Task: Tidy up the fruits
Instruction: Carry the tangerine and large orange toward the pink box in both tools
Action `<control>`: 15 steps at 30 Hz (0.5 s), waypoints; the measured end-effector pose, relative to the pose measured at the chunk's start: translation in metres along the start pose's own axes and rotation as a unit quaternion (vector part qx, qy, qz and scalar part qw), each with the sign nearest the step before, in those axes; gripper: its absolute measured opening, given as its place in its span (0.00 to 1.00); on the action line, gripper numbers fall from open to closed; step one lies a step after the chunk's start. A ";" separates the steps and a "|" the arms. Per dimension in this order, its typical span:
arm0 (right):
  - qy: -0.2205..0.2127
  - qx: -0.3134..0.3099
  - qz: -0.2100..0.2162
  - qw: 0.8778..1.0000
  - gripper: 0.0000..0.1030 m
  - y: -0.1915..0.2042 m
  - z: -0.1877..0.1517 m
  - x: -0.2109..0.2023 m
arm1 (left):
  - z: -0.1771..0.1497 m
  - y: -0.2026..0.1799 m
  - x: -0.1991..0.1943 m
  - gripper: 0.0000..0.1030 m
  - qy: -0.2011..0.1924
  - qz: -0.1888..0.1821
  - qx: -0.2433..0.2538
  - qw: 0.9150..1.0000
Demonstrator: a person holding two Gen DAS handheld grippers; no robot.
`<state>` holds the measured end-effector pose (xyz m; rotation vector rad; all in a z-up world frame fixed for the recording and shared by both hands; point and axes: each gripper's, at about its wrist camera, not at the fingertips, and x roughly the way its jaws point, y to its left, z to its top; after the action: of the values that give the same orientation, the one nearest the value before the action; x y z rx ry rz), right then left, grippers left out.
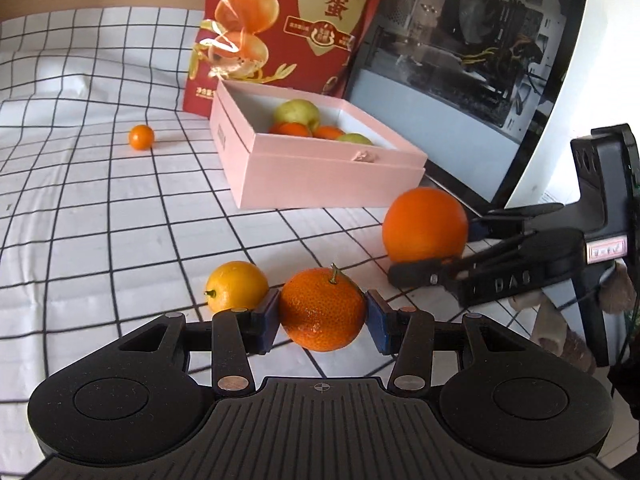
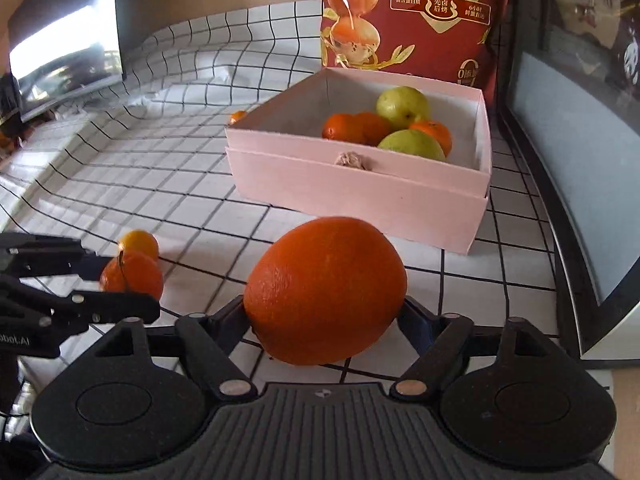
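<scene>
The left gripper (image 1: 323, 314) pinches a small bumpy mandarin (image 1: 322, 310); the right gripper (image 2: 325, 312) squeezes the big, heavy orange (image 2: 325, 290) around its round middle.

Fruits (image 2: 400, 128) lie in the box (image 2: 360, 196), before the bag (image 2: 408, 16).

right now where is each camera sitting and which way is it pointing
Left wrist: on the left tongs, looking forward over a stemmed mandarin between their pads toward the pink box; the right tongs show at right.
Right wrist: on the right tongs, looking over a large orange to the same box; the left tongs show at left.
Shared: box, red bag, both fruits.
</scene>
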<state>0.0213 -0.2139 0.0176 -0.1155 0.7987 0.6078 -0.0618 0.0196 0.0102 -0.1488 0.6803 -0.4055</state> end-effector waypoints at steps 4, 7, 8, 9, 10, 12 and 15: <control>0.000 -0.009 -0.010 1.000 0.86 0.004 -0.006 0.006 | 0.006 0.002 0.010 0.49 -0.008 0.014 0.011 1.000; -0.003 -0.013 -0.018 1.000 0.90 0.006 -0.008 0.007 | 0.009 0.007 0.017 0.49 -0.012 0.023 0.003 1.000; -0.004 -0.012 -0.017 1.000 0.91 0.006 -0.008 0.008 | 0.010 0.009 0.017 0.49 -0.014 0.021 -0.003 1.000; -0.004 -0.012 -0.016 1.000 0.92 0.007 -0.008 0.008 | 0.010 0.010 0.017 0.49 -0.016 0.019 -0.006 1.000; -0.006 -0.014 -0.017 1.000 0.94 0.008 -0.009 0.009 | 0.010 0.012 0.017 0.49 -0.017 0.018 -0.009 1.000; -0.012 -0.011 -0.020 1.000 0.96 0.009 -0.011 0.010 | 0.009 0.012 0.017 0.49 -0.019 0.018 -0.013 1.000; -0.017 -0.004 -0.027 0.999 1.00 0.009 -0.013 0.011 | 0.008 0.007 0.017 0.49 -0.020 0.030 -0.003 0.999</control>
<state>0.0137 -0.2052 0.0025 -0.1328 0.7586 0.5604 -0.0429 0.0194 0.0046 -0.1419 0.6459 -0.3422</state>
